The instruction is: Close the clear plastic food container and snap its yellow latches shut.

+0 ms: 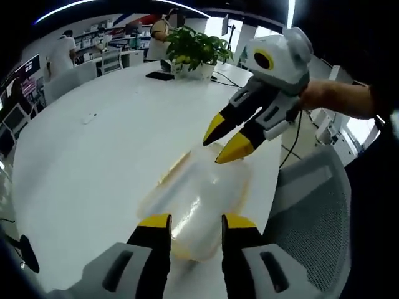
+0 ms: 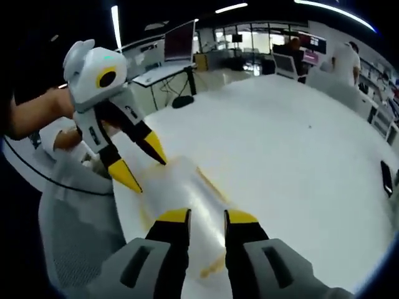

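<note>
Each hand-held gripper (image 1: 197,219) (image 2: 207,215): grey body, black jaws w/ yellow tips; dark sleeve (image 1: 383,99).

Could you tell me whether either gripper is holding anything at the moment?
Nothing is held: both the left gripper and right gripper are open above the container.

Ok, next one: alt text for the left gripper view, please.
A clear plastic food container with yellow latches lies on a white table, blurred by motion. The left gripper points at its near end, fingers apart, while the right gripper hangs open over its far end. A potted plant stands farther back.
</note>
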A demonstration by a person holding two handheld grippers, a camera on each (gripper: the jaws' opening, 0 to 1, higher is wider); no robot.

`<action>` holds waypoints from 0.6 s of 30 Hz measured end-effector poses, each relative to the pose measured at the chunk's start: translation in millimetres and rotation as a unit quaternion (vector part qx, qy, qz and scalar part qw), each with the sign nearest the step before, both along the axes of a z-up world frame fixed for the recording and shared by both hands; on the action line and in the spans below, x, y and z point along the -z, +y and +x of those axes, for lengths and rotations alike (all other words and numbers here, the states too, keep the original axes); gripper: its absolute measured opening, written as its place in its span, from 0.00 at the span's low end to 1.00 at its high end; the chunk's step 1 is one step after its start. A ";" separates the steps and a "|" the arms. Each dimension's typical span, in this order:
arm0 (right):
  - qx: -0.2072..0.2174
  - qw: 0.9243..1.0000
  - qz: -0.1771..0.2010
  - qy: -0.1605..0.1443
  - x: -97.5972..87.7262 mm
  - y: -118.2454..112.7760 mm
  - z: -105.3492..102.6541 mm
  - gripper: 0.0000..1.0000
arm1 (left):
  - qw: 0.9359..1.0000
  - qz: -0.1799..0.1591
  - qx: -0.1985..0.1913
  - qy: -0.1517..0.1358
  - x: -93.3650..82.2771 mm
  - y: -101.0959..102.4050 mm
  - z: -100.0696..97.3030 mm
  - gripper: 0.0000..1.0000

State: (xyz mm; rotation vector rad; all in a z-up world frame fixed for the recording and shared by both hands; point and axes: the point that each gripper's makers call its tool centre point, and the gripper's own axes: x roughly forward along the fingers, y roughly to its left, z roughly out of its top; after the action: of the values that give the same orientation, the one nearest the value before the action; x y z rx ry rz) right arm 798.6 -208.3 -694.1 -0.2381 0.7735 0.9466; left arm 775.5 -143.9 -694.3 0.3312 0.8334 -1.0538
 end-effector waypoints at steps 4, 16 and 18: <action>-0.025 1.000 -0.002 0.004 2.7 5.3 0.6 0.13 | 1.000 -0.002 0.023 -0.004 -0.7 -9.5 -1.4 0.23; -0.084 0.996 -0.002 0.009 8.5 22.5 2.1 0.10 | 0.996 0.002 0.084 -0.013 2.9 -33.3 -4.4 0.20; -0.095 0.995 -0.004 0.006 9.7 25.0 3.7 0.11 | 0.996 0.004 0.091 -0.012 5.2 -35.9 -5.5 0.20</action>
State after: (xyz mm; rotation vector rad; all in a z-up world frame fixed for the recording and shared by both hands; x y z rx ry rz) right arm 802.3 -183.3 -703.8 -0.3176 0.7752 1.1254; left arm 770.0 -179.7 -699.5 0.4318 0.7970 -1.2145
